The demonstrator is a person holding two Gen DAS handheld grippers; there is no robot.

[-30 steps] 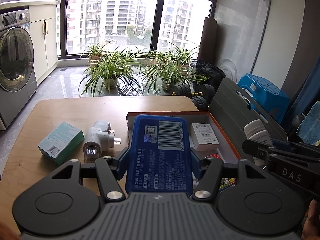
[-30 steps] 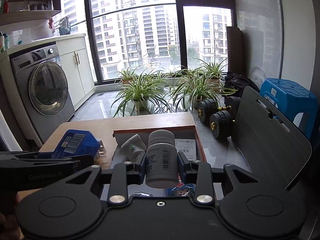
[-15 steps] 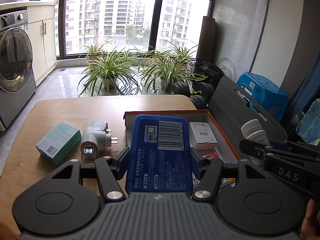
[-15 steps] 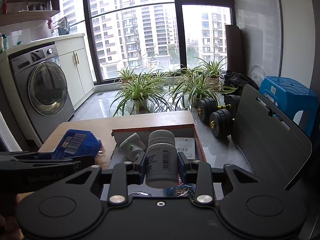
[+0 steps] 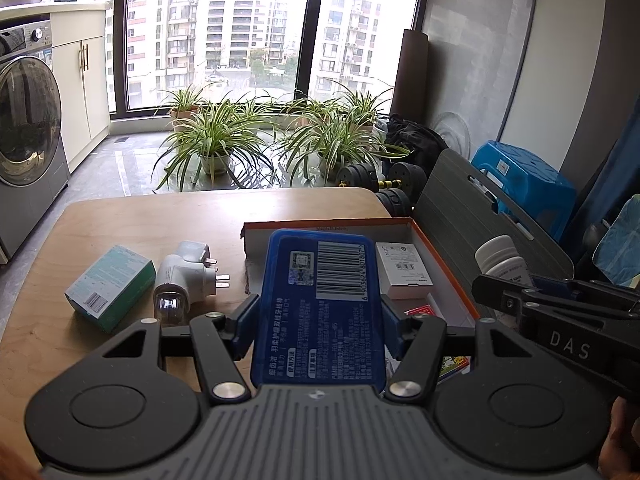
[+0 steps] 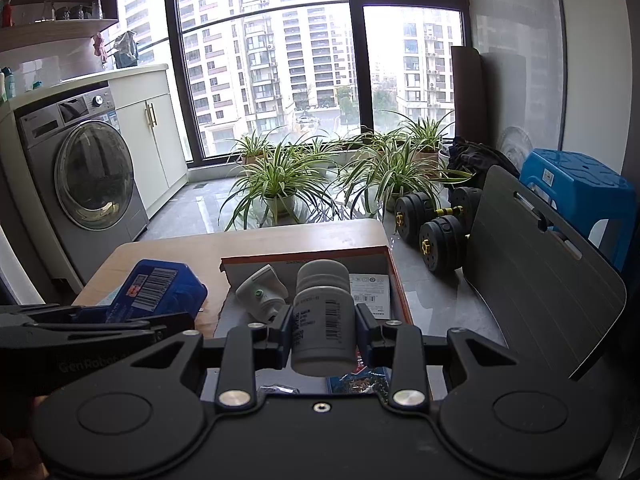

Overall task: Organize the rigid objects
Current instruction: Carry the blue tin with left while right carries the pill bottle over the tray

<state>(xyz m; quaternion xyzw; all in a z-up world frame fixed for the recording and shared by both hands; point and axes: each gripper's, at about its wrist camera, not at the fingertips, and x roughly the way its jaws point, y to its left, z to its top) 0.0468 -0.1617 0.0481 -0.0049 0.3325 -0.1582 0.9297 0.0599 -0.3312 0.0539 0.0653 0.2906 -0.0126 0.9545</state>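
My left gripper (image 5: 320, 322) is shut on a flat blue case (image 5: 320, 304) with a barcode, held above the near left edge of the orange-rimmed open box (image 5: 448, 268). My right gripper (image 6: 323, 330) is shut on a white pill bottle (image 6: 323, 316), held over the same box (image 6: 396, 280). The blue case also shows at the left in the right wrist view (image 6: 160, 288), and the bottle at the right in the left wrist view (image 5: 502, 258). A white thermometer-like device (image 6: 260, 292) and a small white carton (image 5: 402, 268) lie in the box.
On the wooden table (image 5: 160, 216) left of the box lie a teal carton (image 5: 110, 286) and a white plug adapter (image 5: 186, 276). A grey board (image 6: 536, 264) leans at the right. Dumbbells (image 6: 436, 220), potted plants, a blue stool and a washing machine stand beyond.
Both grippers have lifted and drawn back slightly with their loads, so the table objects sit a little lower and farther off. Neither grip has altered.
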